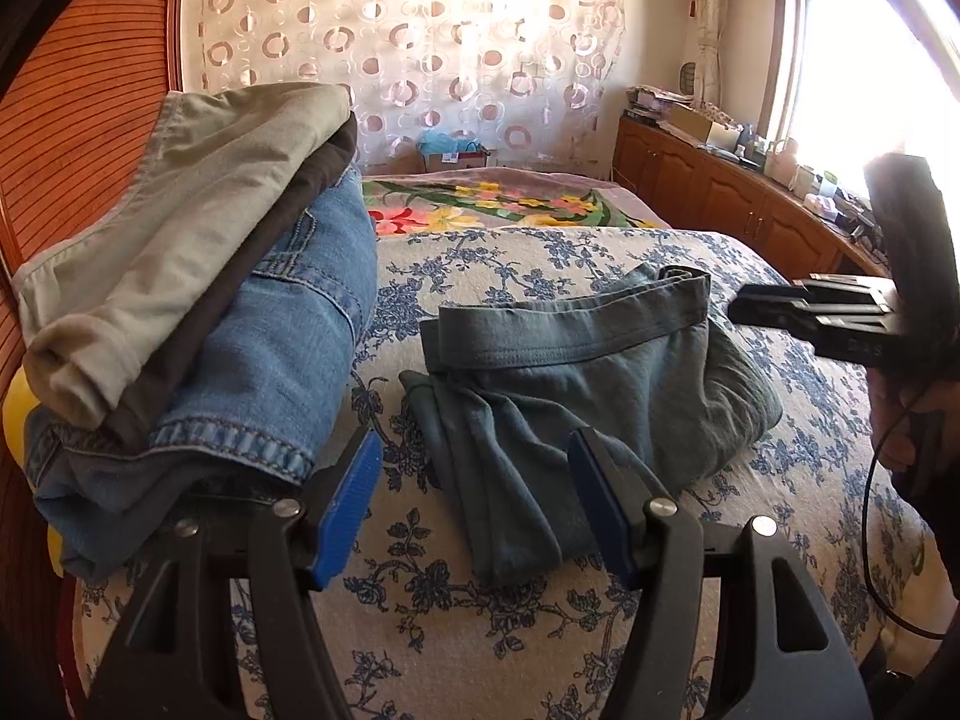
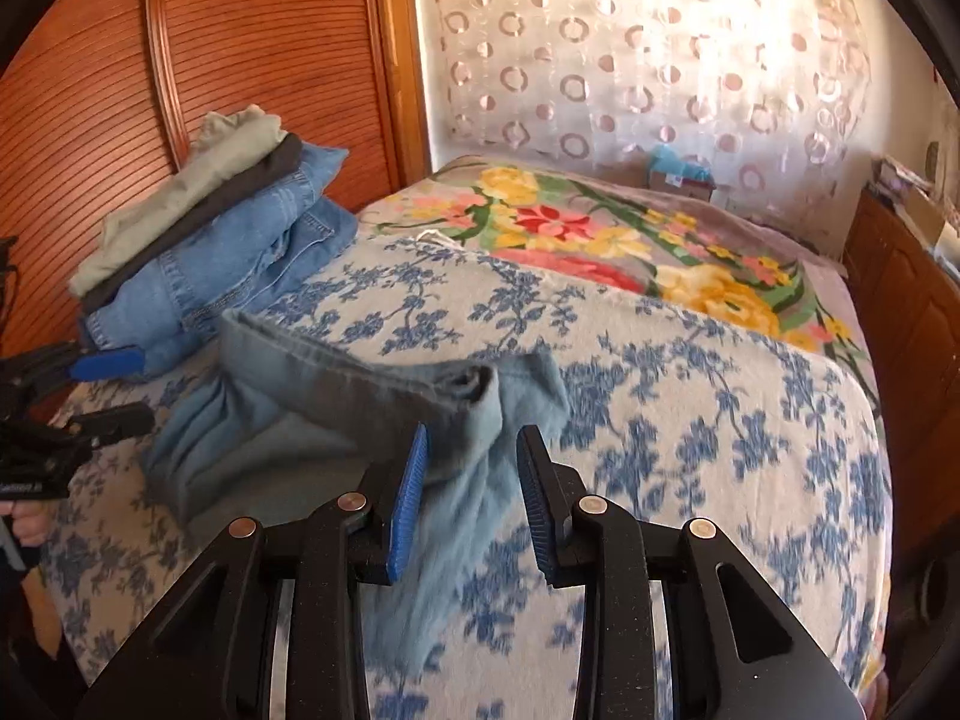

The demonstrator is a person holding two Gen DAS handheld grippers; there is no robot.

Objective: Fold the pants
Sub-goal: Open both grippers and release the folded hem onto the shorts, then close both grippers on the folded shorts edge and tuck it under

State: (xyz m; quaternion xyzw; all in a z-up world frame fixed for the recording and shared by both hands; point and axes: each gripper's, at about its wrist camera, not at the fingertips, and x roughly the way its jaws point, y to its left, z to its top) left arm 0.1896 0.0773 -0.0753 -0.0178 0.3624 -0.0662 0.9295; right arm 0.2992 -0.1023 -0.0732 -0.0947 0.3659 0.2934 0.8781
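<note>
Grey-green pants [image 1: 576,372] lie folded on the blue-floral bedspread [image 1: 492,618], beside a stack of folded clothes [image 1: 198,300] (jeans at the bottom). Left gripper [image 1: 474,504] jaws apart, holding nothing, hovering at the pants' near edge. Right gripper [image 2: 471,498] jaws apart, a flap of the pants between them but not pinched.
</note>
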